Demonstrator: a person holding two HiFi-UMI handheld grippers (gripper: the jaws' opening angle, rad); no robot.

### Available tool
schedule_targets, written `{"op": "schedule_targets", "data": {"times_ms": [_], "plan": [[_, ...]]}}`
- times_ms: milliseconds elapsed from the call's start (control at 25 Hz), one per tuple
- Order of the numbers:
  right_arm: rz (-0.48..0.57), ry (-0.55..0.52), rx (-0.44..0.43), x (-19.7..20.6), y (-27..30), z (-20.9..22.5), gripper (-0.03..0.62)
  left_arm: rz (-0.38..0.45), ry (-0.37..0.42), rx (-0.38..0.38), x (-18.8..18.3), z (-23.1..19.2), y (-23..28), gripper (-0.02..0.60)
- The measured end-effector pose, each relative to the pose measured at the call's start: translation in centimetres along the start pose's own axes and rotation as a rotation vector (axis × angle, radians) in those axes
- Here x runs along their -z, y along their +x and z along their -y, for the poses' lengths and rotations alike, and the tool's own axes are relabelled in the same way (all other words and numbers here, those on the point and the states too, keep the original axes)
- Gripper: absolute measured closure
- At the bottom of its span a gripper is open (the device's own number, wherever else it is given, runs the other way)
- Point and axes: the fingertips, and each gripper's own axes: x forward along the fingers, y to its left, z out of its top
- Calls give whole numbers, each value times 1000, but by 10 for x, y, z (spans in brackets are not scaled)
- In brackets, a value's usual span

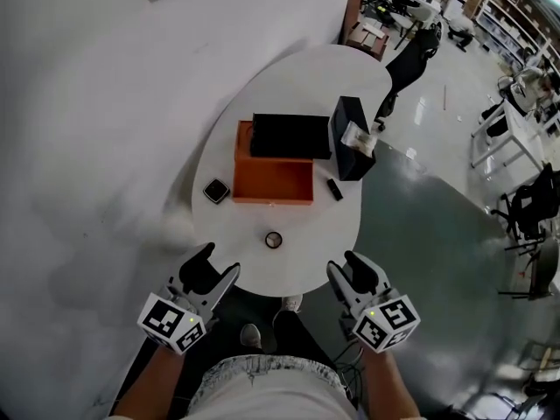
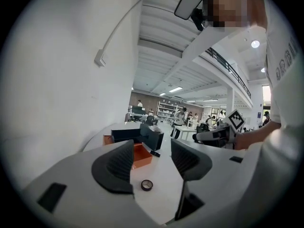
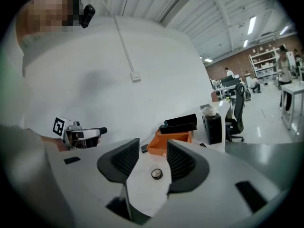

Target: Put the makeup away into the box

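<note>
Round compact (image 1: 274,240) lies ahead between left gripper (image 1: 220,259), right gripper (image 1: 341,262); jaws spread, empty.

My left gripper (image 1: 219,261) and right gripper (image 1: 341,263) hang at the near edge of the white surface (image 1: 297,86), fingers apart and empty. Between them, further in, lies a small round pot (image 1: 274,240). Beyond it sits the orange box (image 1: 273,182), with a black lid (image 1: 290,136) across its far end. A square compact (image 1: 216,191) lies just left of the box, a black stick (image 1: 334,189) just right.
</note>
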Motion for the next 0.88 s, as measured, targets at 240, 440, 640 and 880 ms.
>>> {"op": "schedule_targets", "data": {"times_ms": [240,440,640,880], "plan": [[-18,1,-6,-9,21,34,402,-18,-5,-22,1,-12,34,331],[-37,9,-18,-14,35,57,402,-28,-14,-42,0,-18,57,331],[-49,11,-33,-18,50,77,402,-33,-12,-58,2,-25,76,331],[-68,7,-50,-21,63,97,404,-43,-24,-87,4,-32,93,331]]}}
